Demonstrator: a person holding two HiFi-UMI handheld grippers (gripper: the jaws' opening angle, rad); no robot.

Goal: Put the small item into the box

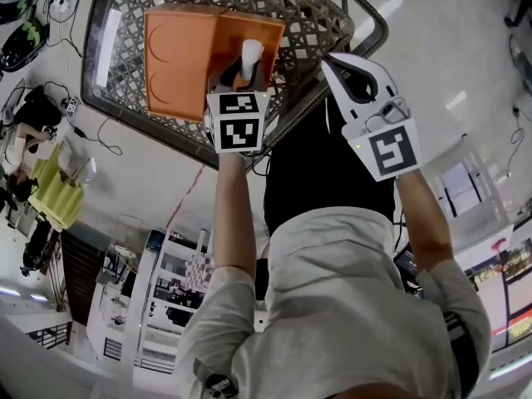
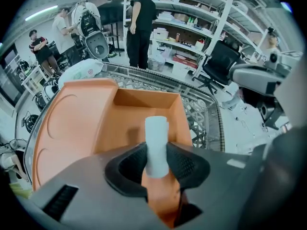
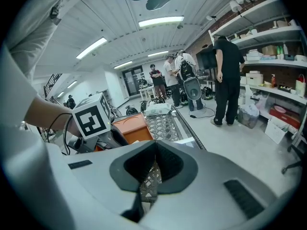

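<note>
An orange box (image 1: 179, 65) lies on the lattice table with its lid folded open to the left. My left gripper (image 1: 245, 71) hovers over the open compartment, shut on a small white cylinder (image 1: 251, 56). In the left gripper view the cylinder (image 2: 156, 145) stands upright between the dark pads, above the box interior (image 2: 124, 114). My right gripper (image 1: 332, 63) is off to the right of the box over the table's rim, shut with nothing in it. In the right gripper view its jaws (image 3: 154, 150) meet, and the box (image 3: 132, 127) shows beyond them to the left.
The metal lattice table (image 1: 316, 23) has a raised rim. A white package (image 2: 81, 71) lies at its far end. Several people (image 2: 139, 28) stand by shelves (image 2: 192, 28) beyond the table, and an office chair (image 2: 220, 63) sits at the right.
</note>
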